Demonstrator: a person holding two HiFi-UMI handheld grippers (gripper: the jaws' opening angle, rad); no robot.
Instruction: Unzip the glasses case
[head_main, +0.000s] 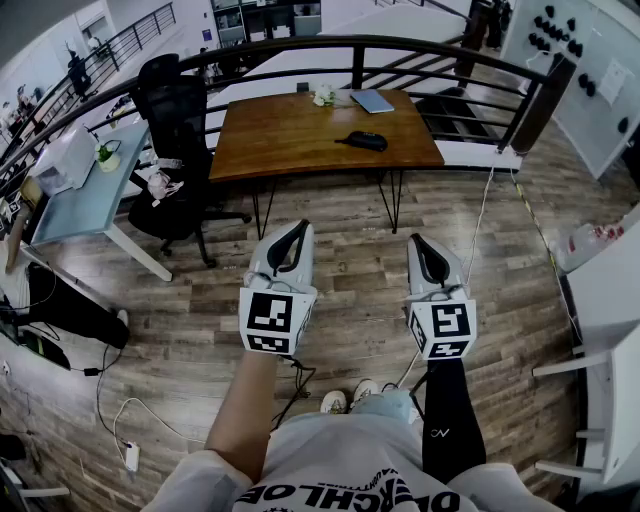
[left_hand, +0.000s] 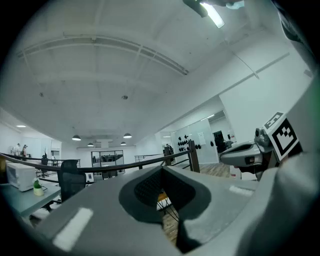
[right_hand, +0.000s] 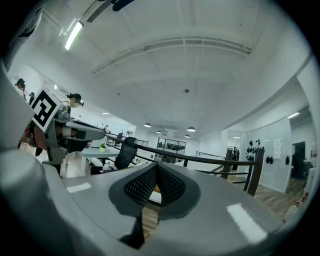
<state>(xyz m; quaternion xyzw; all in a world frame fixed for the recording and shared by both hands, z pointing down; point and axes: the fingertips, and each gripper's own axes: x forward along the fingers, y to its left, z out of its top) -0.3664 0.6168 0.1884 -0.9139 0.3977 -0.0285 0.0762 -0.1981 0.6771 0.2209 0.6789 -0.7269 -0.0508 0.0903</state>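
The black glasses case (head_main: 362, 141) lies zipped on the brown wooden table (head_main: 290, 140), towards its front right. It is far ahead of both grippers, which are held level over the wood floor close to the person's body. My left gripper (head_main: 299, 229) has its jaws together with nothing between them, and in its own view the tips (left_hand: 161, 170) meet. My right gripper (head_main: 419, 241) is also shut and empty, its padded tips (right_hand: 156, 168) touching. Neither gripper view shows the case.
A blue notebook (head_main: 372, 100) and white flowers (head_main: 323, 95) lie at the table's back. A black office chair (head_main: 178, 120) and a light blue desk (head_main: 90, 195) stand to the left. A dark curved railing (head_main: 420, 50) runs behind the table. Cables (head_main: 110, 400) trail on the floor.
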